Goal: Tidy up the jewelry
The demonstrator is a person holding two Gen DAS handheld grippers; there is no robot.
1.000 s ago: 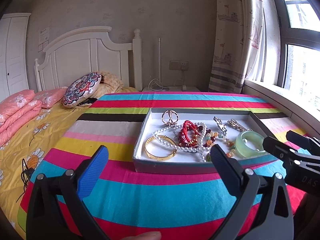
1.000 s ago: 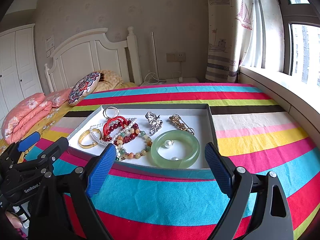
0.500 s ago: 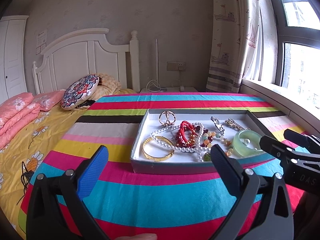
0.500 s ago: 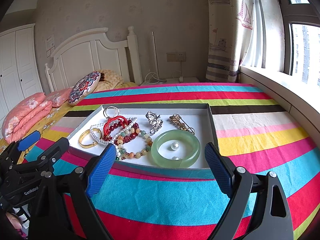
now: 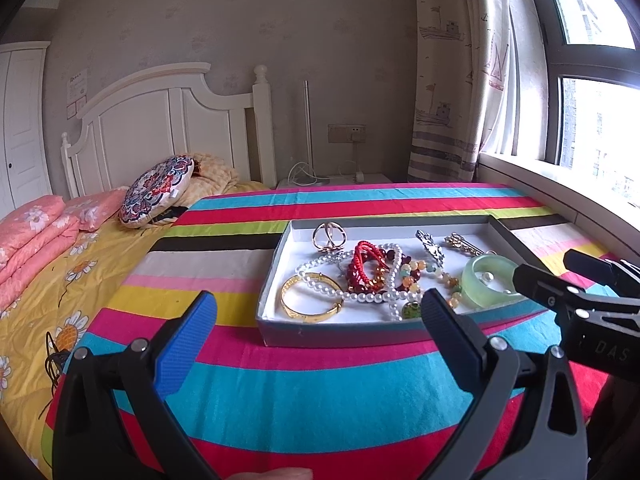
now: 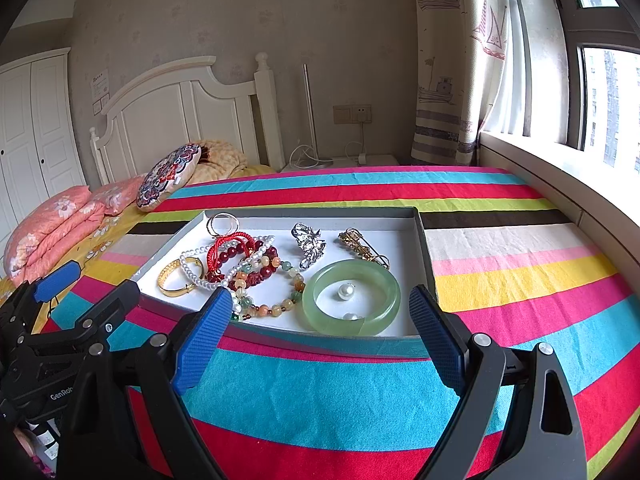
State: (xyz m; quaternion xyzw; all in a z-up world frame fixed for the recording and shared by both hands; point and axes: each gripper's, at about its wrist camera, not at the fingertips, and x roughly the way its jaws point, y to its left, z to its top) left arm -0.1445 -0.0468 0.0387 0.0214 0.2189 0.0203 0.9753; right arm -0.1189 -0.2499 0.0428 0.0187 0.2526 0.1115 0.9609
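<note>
Striped cloth [image 6: 320, 392] in loud bands covered the surface where the work sat, and over it both tools hung with their jaws spread wide and nothing between them. Straight ahead of the right gripper [image 6: 320, 320], just past its fingertips, lay the shallow grey tray [image 6: 424, 240] with all the jewelry inside it. Nearest those jaws sat the green bangle [image 6: 351, 298], flat on the white lining, with two loose pearls [image 6: 346, 291] ringed inside it, probably because a flat hoop keeps such round things from rolling. Left of the jaws the pearl strand [image 6: 192, 276], red cord bracelet [image 6: 224, 246] and beaded bracelets [image 6: 276, 272] lay heaped and overlapping, so I judged that knot to be what needed sorting. Beyond them a gold bangle [image 6: 174, 280] lay by the tray's left wall, while a silver brooch [image 6: 308, 240] and a gold pin [image 6: 362, 248] lay apart toward the far side. The left gripper [image 5: 316, 320] hovered lower and left of the tray's near corner, its partner's tips showing at its right. Farther off stood a bed [image 6: 60, 216] and a curtained window [image 6: 608, 112].
</note>
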